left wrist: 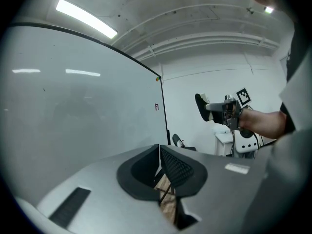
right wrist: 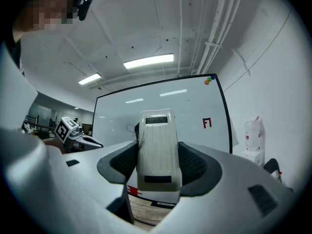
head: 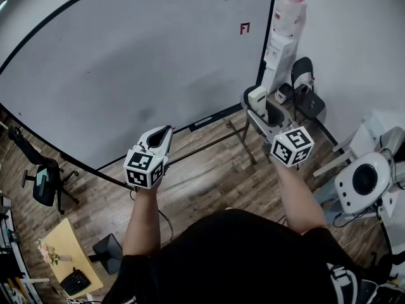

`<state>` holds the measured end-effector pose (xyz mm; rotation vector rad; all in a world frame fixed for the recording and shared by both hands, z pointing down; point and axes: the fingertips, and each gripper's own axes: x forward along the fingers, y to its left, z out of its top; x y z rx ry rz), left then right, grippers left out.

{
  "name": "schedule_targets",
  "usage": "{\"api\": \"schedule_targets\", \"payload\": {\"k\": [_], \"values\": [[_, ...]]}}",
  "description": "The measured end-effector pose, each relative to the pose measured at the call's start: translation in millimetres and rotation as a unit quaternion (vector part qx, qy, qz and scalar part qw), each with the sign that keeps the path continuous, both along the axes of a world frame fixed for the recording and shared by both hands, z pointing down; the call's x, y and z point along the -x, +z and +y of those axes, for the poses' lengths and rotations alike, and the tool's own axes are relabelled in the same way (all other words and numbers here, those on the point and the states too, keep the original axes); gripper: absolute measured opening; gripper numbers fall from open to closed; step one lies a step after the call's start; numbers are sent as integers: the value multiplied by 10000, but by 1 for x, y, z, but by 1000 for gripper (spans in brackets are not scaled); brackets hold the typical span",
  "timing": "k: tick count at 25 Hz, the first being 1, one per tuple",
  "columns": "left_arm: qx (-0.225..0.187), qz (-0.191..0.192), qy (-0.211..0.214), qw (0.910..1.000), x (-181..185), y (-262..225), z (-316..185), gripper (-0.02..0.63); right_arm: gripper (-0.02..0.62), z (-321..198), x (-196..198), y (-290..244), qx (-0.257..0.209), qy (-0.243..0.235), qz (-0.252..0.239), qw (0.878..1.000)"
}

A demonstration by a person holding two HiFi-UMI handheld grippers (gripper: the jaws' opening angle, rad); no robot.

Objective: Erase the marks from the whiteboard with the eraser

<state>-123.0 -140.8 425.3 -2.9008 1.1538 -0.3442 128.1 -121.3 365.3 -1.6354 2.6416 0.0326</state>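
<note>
The whiteboard (head: pixel 126 62) fills the upper left of the head view, with a small red mark (head: pixel 245 28) near its right edge. My right gripper (head: pixel 264 109) is shut on a white eraser (head: pixel 255 97), held in the air below the board's lower right corner. In the right gripper view the eraser (right wrist: pixel 157 147) stands upright between the jaws, and the red mark (right wrist: pixel 207 123) lies to its right on the board (right wrist: pixel 170 106). My left gripper (head: pixel 166 130) is shut and empty, just below the board's bottom edge. The left gripper view shows its jaws pressed together.
A black chair (head: pixel 305 84) and stacked white boxes (head: pixel 283 46) stand right of the board. The board's metal stand legs (head: pixel 243 138) cross the wooden floor. A white round device (head: pixel 364 181) is at lower right. An office chair (head: pixel 41 182) and a yellow table (head: pixel 63 255) are at lower left.
</note>
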Motion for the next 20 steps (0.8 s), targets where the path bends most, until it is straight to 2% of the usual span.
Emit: {"api": "schedule_targets", "payload": {"k": [20], "values": [[-8, -138, -183, 9997, -62, 3, -60, 15, 250, -80, -55, 2, -2, -317, 21, 9995]]}}
